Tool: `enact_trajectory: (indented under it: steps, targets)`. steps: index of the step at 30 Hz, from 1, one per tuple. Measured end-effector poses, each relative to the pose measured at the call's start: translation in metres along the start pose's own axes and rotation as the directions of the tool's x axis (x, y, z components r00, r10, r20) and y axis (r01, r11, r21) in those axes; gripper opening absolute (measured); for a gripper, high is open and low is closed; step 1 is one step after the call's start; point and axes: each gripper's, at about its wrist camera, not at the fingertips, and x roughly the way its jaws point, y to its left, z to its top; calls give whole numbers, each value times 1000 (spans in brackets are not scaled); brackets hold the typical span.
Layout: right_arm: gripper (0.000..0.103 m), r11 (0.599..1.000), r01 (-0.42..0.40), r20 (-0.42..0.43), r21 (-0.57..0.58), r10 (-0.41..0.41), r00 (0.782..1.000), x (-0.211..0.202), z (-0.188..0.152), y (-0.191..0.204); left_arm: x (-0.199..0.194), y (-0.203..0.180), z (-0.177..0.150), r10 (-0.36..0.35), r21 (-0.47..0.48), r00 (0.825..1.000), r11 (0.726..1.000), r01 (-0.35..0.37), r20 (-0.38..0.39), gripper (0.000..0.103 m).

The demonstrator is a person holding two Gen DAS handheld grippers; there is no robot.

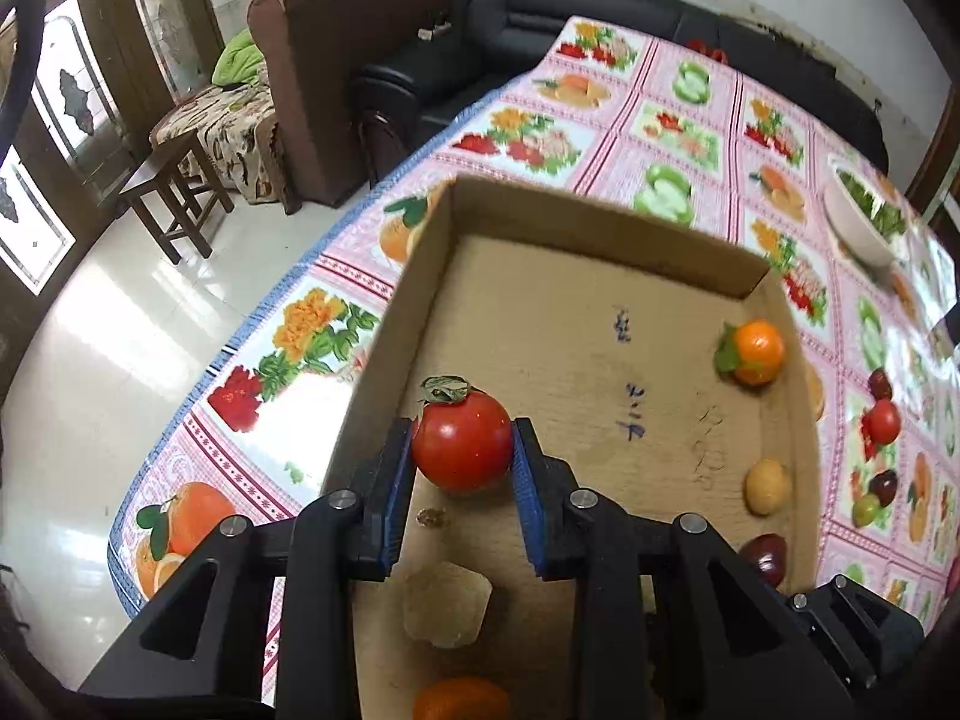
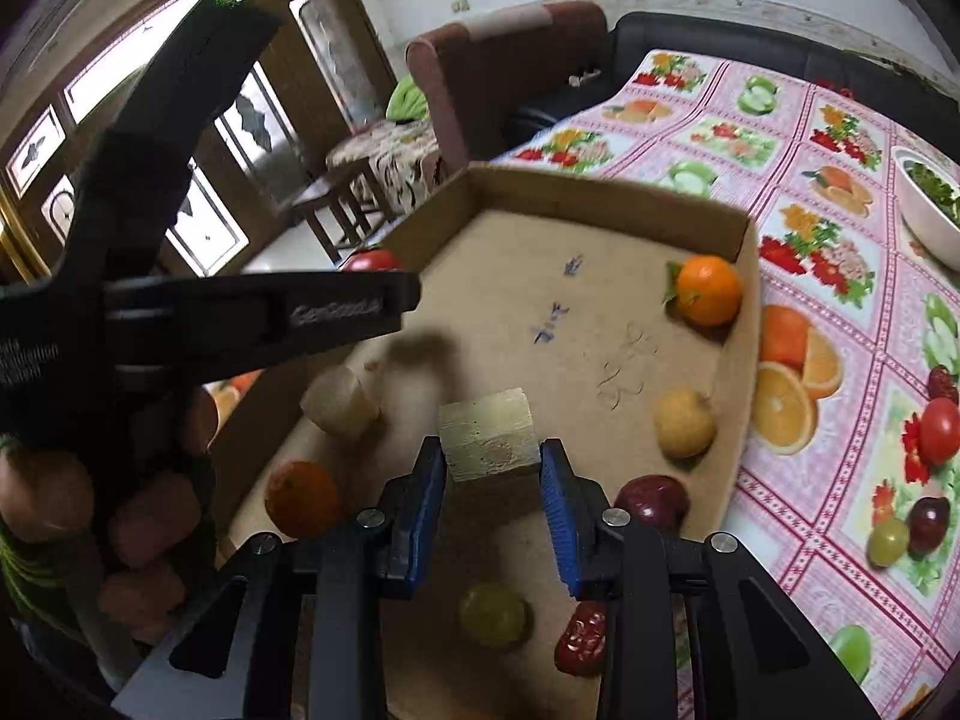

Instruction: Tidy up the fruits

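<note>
My left gripper (image 1: 462, 450) is shut on a red tomato (image 1: 462, 447) with a dry green calyx, held over the left side of a cardboard box (image 1: 600, 222). My right gripper (image 2: 492, 468) is shut on a pale yellow-green block (image 2: 487, 437) above the box floor (image 2: 540, 312). In the box lie an orange with a leaf (image 2: 708, 289), a yellow round fruit (image 2: 684, 423), a dark red plum (image 2: 651, 501), a green grape (image 2: 493, 613), a red date (image 2: 581, 639), another orange (image 2: 302, 498) and a pale chunk (image 2: 339, 402). The left tool (image 2: 180, 300) crosses the right wrist view.
The box stands on a table with a pink fruit-print cloth (image 1: 690, 96). A white bowl of greens (image 2: 927, 204) sits at the far right. A brown armchair (image 1: 336, 60), a black sofa (image 1: 540, 18) and a wooden stool (image 1: 174, 192) stand beyond the table edge.
</note>
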Motion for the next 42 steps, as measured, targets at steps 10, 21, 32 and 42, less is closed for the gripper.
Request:
enact_trajectory:
  steps: [10,21,32,42]
  targets:
    - [37,1000,14,-15,-7,-14,1000,6,-5,3,13,-5,-3,31,26,996,999,-29,-80,30]
    - [53,1000,9,39,16,-10,999,-34,-14,2,-8,17,1,-88,-81,994,993,83,-65,48]
    - [54,996,-11,141,83,-1,990,-95,-35,-16,-23,27,-7,-145,-125,988,983,137,-55,48]
    - [58,968,41,215,248,-96,972,-148,-71,-73,-77,6,-21,-201,-63,978,977,204,47,53]
